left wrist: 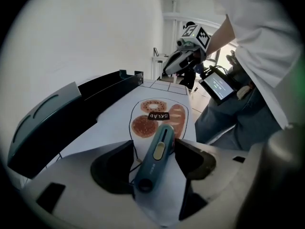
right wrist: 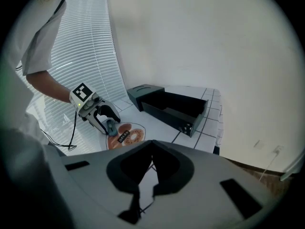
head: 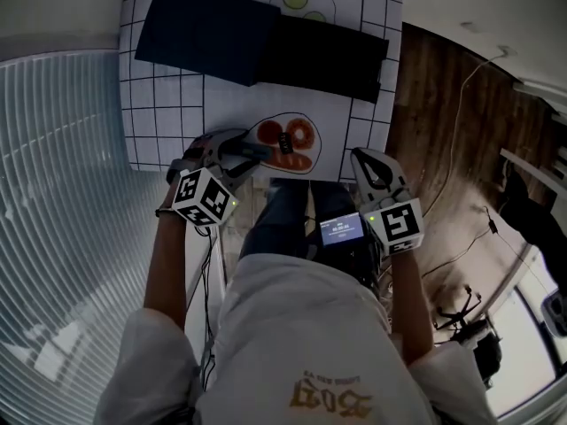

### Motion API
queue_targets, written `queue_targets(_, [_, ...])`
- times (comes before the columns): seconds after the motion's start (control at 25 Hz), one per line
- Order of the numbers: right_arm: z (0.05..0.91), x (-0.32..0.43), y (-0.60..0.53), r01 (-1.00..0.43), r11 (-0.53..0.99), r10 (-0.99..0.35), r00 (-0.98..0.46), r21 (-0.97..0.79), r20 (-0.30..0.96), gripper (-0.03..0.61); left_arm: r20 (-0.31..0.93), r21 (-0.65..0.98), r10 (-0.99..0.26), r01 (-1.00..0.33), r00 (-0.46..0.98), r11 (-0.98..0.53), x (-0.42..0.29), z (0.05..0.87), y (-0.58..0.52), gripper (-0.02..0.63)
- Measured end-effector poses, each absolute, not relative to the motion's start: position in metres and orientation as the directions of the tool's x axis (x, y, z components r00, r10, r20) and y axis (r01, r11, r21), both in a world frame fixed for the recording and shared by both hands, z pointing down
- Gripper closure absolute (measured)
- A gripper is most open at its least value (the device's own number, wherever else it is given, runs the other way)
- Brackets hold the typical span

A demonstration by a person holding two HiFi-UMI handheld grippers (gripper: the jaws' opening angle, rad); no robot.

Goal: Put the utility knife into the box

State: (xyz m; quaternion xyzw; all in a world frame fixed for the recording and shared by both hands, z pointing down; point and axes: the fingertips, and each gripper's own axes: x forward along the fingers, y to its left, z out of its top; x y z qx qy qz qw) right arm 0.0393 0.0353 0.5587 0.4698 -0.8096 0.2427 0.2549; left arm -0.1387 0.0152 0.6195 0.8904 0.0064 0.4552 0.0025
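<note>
Between the jaws of the left hand-held gripper [left wrist: 153, 147], the utility knife [left wrist: 151, 168] lies flat on the counter [head: 159, 104], its tip toward the printed bread picture [left wrist: 157, 113]. The jaws stand wide apart, one on each side of the handle, and neither pad appears to press on it. I judge the step to be the pick-up, with the grasp not yet made. The next move calls for closing squarely on the handle, lifting, and carrying to the open box [right wrist: 176, 116], ahead and left of these jaws. The right hand-held gripper [right wrist: 152, 144] is closed and empty.
</note>
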Motion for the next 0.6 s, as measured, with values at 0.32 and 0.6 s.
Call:
queue_targets(0.32, [0.5606, 0.0385, 0.0331, -0.88, 0.444, -0.624, -0.438, -0.167, 0.648, 0.571, 0.807, 0.024, 0.028, 0.015, 0.591, -1.0, -0.1396, 0.618, 0.0123, 0.391])
queue_targets(0.6, [0.5565, 0.0433, 0.0298, -0.886, 0.435, -0.626, -0.427, -0.162, 0.652, 0.571, 0.841, 0.066, 0.071, 0.029, 0.537, -0.997, -0.1395, 0.6181, 0.011, 0.474])
